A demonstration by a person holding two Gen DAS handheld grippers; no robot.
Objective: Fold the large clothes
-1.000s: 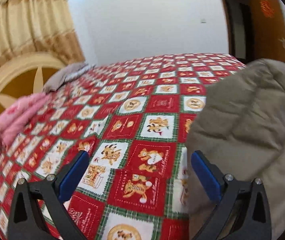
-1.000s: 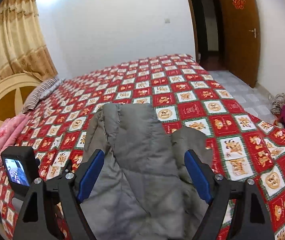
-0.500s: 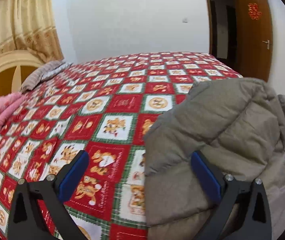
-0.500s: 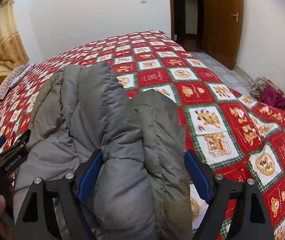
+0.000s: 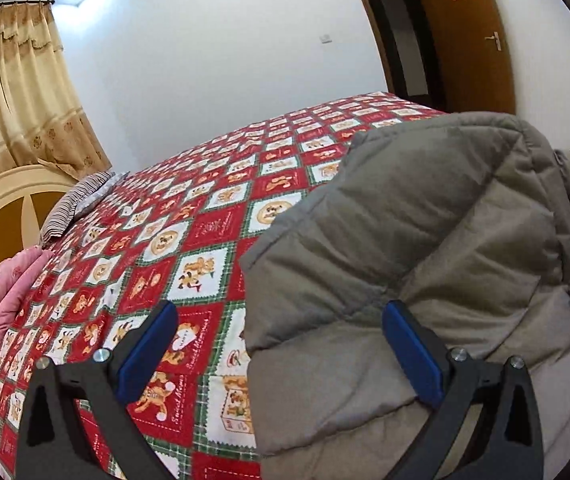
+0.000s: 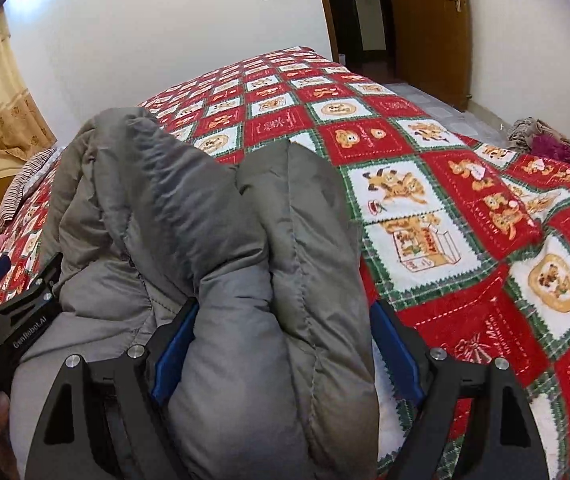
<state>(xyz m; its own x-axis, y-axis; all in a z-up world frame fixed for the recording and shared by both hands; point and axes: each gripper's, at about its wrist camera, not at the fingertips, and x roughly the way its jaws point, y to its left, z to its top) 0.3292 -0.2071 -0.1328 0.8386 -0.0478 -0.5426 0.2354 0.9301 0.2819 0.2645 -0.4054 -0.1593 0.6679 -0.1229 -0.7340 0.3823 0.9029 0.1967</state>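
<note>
So the grey puffer jacket (image 6: 221, 264) is lying bunched up near the close edge of the bed (image 6: 465, 216), on that red Christmas-teddy bedspread, with its length running away from me toward the far edge. One puffy fold, looks like a sleeve (image 6: 309, 240), sits along its right side.

The right gripper (image 6: 285, 352) is straddling that bulky fold. Jaws are spread wide with the padding bulging up between them, but I wouldn't call it a grip, the pads don't look like they're squeezing anything. The left gripper (image 5: 281, 352) is also wide open, sitting over the jacket's left edge: one finger is above bare bedspread, the other over the quilted fabric, nothing pinched.

My guess is the next move hangs on the right one, since it's already lined up along the jacket's long axis with cloth between its jaws.

Further out there's a striped pillow (image 5: 77, 204) and a pink blanket (image 5: 1, 300) by the headboard end.
</note>
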